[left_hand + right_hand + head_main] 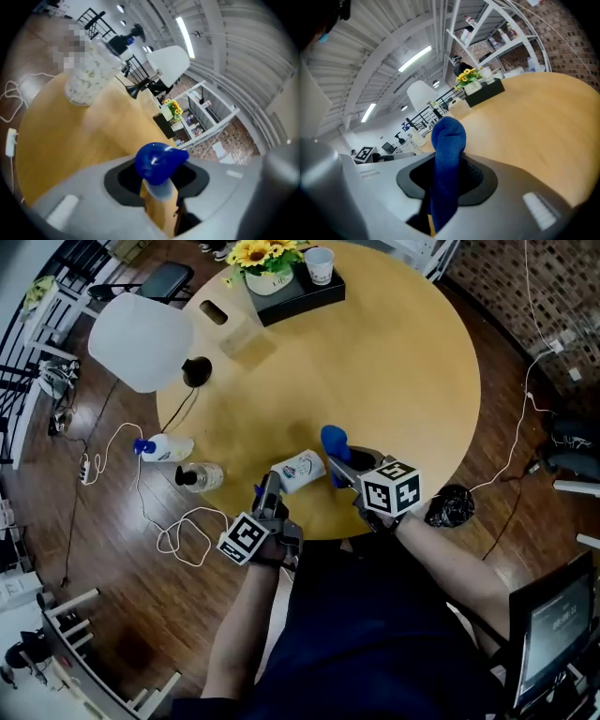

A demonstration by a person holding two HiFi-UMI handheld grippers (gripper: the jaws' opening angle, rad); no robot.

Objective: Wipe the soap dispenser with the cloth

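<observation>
As the head view looks down on the round bench (403, 371), the left gripper (271, 487) is clamped on the soap dispenser (300, 470). Its white body juts out just right of the tips, close beside the cloth (335, 441) bunched ahead of the right gripper (340, 468).

Left gripper view: the neck is pinched between the jaws, with the blue pump head (157, 161) poking out just beyond.

Right gripper view: the jaws are clenched on the blue cloth, which stands folded.

Ceiling strip lights (415, 58) give soft, even light. The tabletop (394, 362) is bright and the floor (122, 615) dim. Both gripper views bulge and darken at the corners. The left hand-held gripper (157, 180) looks smeared and soft.
</observation>
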